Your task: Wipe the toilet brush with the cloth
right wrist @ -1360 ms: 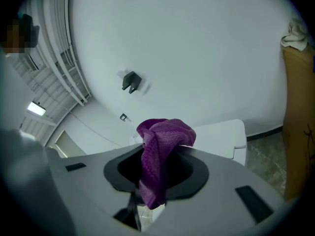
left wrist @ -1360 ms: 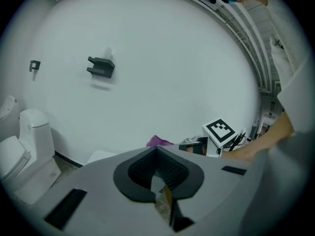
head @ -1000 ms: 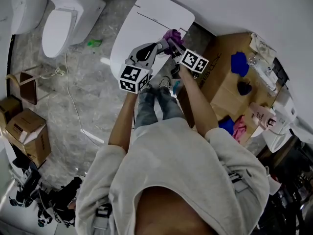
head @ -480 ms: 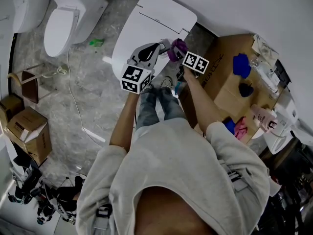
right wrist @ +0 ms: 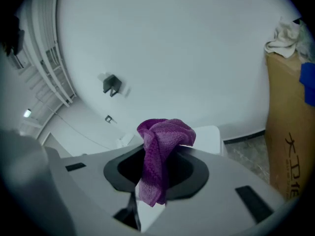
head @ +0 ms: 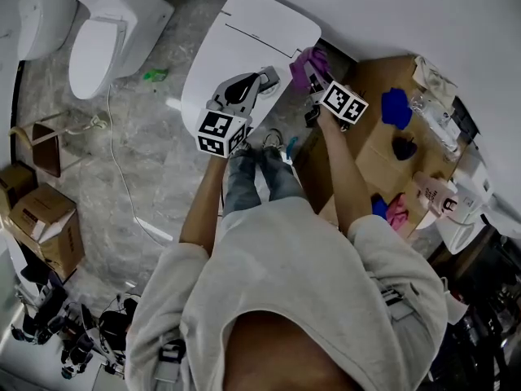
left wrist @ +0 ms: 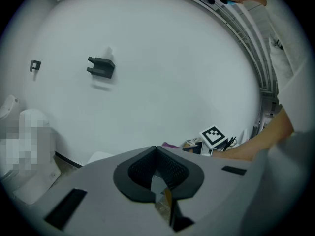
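A person in a pale shirt stands over a closed white toilet, a two-fingered gripper in each hand, on a grey marbled floor. The right gripper has its fingers clamped on a purple cloth, which bunches above the tips and hangs down between them. In the head view the cloth sits over the toilet's rear right corner, near the white wall.

The left gripper points across the toilet lid, just beside the cloth but apart from it. Its fingers are drawn narrow, with only a thin slit between the black pads, and nothing in that slit can be identified. The toilet brush cannot be made out in any view.

A brown cardboard box stands to the person's right, carrying blue and pink items. A second toilet stands well apart at upper left. A black bracket is fixed to the wall ahead of the left gripper, and the right gripper's marker cube shows low in that same view.
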A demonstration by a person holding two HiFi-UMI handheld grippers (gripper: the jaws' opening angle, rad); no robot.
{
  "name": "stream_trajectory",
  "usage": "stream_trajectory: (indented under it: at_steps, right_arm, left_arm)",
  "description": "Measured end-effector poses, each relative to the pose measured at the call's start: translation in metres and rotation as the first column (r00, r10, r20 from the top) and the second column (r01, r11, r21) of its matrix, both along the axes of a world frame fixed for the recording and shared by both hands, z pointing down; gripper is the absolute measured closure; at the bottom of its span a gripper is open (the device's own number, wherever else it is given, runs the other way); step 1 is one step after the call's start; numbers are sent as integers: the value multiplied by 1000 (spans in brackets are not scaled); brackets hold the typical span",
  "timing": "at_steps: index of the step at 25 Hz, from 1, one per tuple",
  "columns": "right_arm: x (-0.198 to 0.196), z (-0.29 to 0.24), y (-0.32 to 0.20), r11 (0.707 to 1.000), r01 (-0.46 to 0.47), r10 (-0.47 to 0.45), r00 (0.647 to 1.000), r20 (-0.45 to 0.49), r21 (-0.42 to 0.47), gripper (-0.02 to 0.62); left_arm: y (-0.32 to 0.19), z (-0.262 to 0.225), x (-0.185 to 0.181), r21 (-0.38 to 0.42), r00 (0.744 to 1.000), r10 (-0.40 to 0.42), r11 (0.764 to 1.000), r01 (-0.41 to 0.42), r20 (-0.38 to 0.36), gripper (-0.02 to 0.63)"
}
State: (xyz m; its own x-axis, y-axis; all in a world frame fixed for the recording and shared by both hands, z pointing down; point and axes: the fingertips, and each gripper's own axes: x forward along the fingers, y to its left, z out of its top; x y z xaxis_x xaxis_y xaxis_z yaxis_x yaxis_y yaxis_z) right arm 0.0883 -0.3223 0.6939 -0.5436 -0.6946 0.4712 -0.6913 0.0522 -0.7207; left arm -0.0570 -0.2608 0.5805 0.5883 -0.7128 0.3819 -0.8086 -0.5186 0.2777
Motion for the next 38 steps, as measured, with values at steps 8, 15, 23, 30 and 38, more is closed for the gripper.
stream_trajectory:
  at_steps: [8,15,23,30,38]
  right_arm:
    - [-32,-109,-16,974,52,-79,990,117,222,476]
    - [-67,-122,-3,958,136,-165,982,97,253,476]
    - [-75,-86,10,981,115,-136,983,127,159,476]
    - [-71,-53,12,993,86,-96,988,122,83,476]
    - [-69,-11,17,997,80,-78,993,88,-14,476]
  left_arm:
    - [1,1,-2,3,1000,-8,1000,8,-2,586]
    - [0,0,-1,6,1000,-12,1000,12,-7,586]
    - [0,2,-2,5,1000,-12,1000,12,-9,586]
    - [0,1,-2,11,1000,-16,1000,16,-13,586]
    - [-1,1,-2,10,1000,-17,1000,17,-11,586]
